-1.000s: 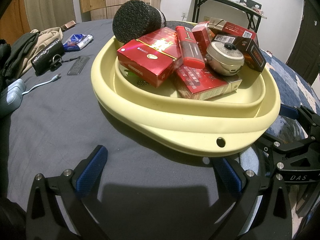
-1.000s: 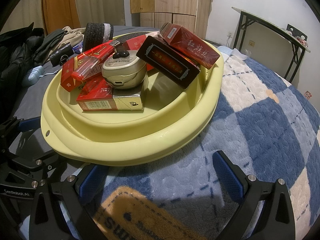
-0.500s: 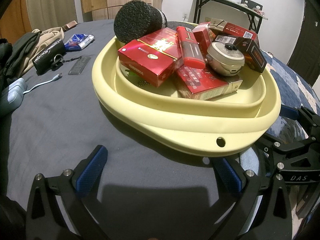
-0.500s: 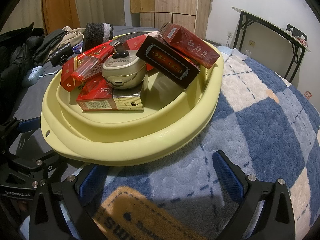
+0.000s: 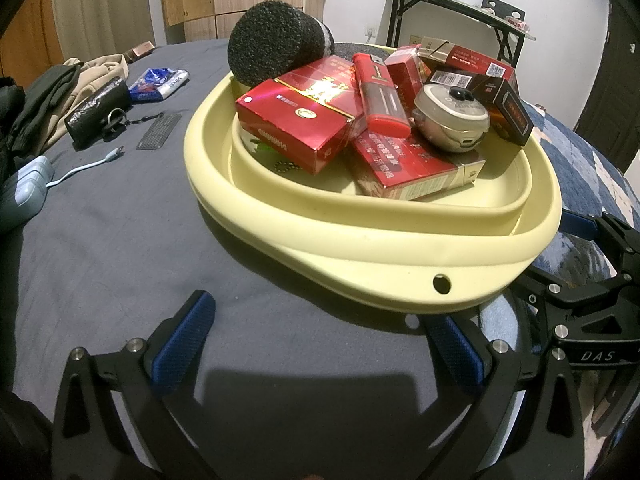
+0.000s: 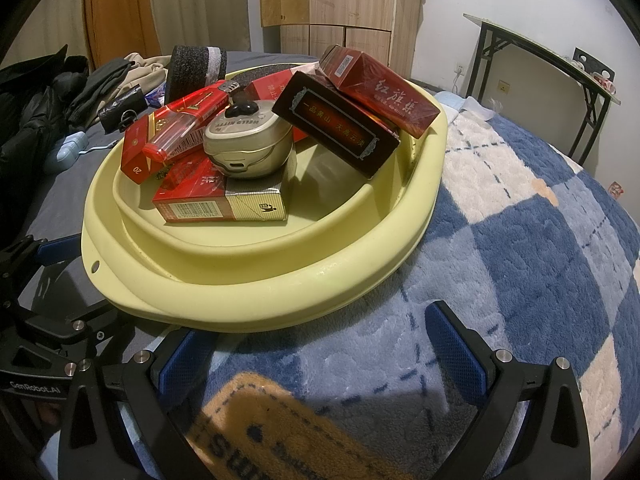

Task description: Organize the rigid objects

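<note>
A pale yellow basin (image 5: 360, 240) (image 6: 280, 292) sits on the bed, piled with red cartons (image 5: 296, 120) (image 6: 380, 92), a dark carton (image 6: 336, 124), a red lighter (image 5: 380, 96) (image 6: 184, 128), a round metal tin (image 5: 452, 120) (image 6: 248, 140) and a black foam cylinder (image 5: 272, 48) (image 6: 196, 68). My left gripper (image 5: 320, 340) stands open in front of the basin's near rim with nothing between its fingers. My right gripper (image 6: 320, 344) is open too, just short of the rim on the blanket side. Each gripper shows at the edge of the other's view.
On the grey sheet to the left lie a black pouch with keys (image 5: 96, 112), a blue packet (image 5: 160, 80), a comb (image 5: 160, 132), a cable with its blue plug (image 5: 24, 188) and folded clothes (image 5: 60, 92). A blue checked blanket (image 6: 520, 240) covers the right. A black-framed table (image 6: 540, 64) stands by the wall.
Both views have crept very slightly; the basin and its contents have not moved. Both grippers stay open.
</note>
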